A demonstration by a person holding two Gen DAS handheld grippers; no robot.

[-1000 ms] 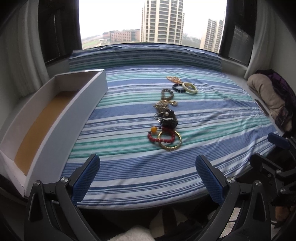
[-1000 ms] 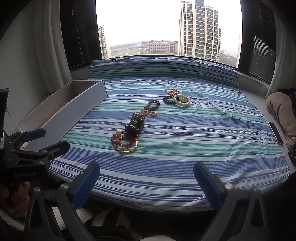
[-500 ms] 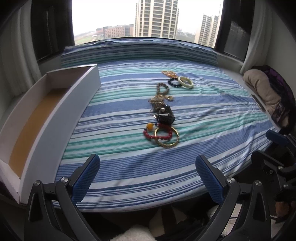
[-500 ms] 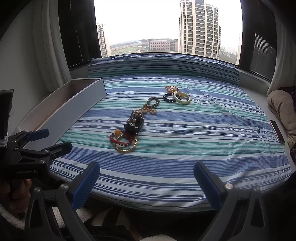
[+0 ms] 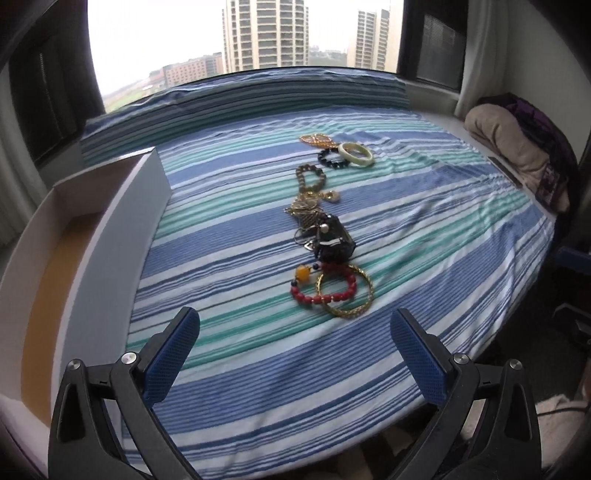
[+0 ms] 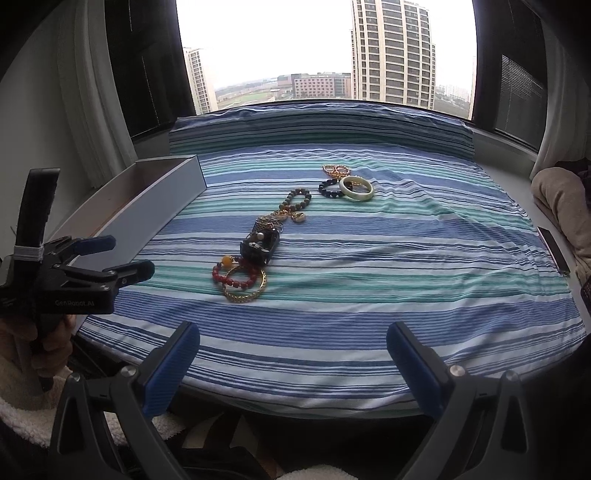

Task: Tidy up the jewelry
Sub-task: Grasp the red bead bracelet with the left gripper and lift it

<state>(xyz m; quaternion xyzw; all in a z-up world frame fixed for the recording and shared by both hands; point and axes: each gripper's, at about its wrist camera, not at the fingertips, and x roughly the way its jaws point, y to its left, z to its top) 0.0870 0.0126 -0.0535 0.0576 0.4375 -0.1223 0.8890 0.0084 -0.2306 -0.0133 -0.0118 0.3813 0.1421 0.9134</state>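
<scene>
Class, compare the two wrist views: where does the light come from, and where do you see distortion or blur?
Left wrist view: daylight from the window behind overexposes the sky; the striped bedspread bulges from fisheye; the white tray looks slightly blurred. Right wrist view: same backlight, dark corners, sharper jewelry such as the gold bangle.

Jewelry line on striped cloth: gold bangle (image 5: 345, 294) overlapping red bead bracelet (image 5: 325, 284), pale bangle (image 5: 356, 154) far end.

I see wide window (image 6: 325, 48) at 12 o'clock, overcast daylight, tower blocks (image 6: 393, 51) outside. Dark side panes (image 5: 40, 110) at 10 and 2 o'clock, pale curtains (image 6: 92, 110) beside them. Striped blue-green sheet (image 5: 424, 229) covers bed, bolster (image 6: 321, 127) along far edge. Bundled beige fabric (image 5: 513, 155) on ledge at 3 o'clock.
</scene>
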